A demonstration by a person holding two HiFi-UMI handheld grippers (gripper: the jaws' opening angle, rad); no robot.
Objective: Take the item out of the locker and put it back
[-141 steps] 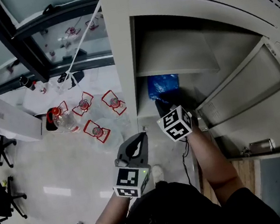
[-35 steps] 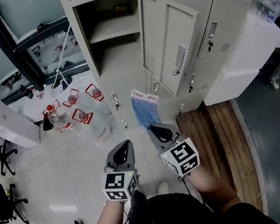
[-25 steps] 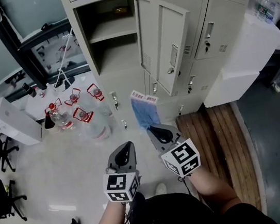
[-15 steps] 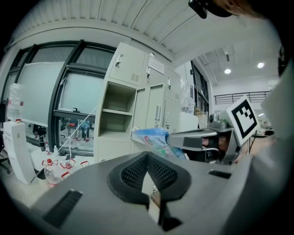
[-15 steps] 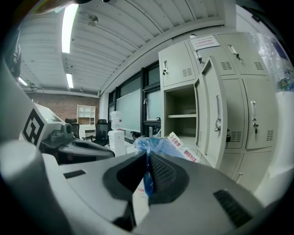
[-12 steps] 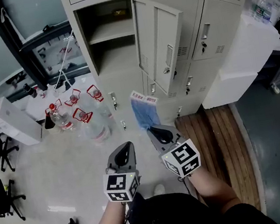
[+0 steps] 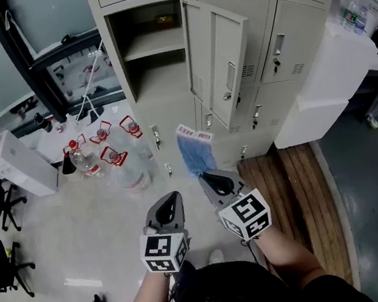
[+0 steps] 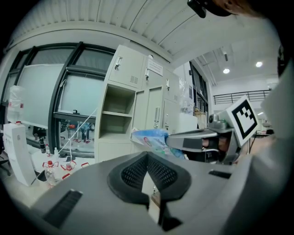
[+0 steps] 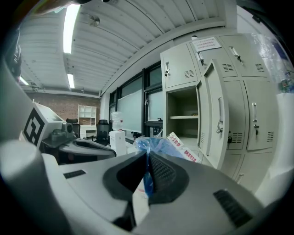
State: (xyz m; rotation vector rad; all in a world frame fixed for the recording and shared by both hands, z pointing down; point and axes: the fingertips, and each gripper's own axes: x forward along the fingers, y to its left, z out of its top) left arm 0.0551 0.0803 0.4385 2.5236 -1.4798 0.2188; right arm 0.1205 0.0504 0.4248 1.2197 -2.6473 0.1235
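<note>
Grey left tongs and right tongs bear black-and-white marker cubes; black top.

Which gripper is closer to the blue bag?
Right. The right gripper is shut on the blue bag, which sticks out ahead of it. The left gripper sits off to the side, not touching the bag.

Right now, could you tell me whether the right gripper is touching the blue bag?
Touching. The right gripper view shows the right gripper with its jaws pinched on the blue bag, blue film pressed between them.

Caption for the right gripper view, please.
Right gripper shut on a blue packet, facing the open locker.
</note>
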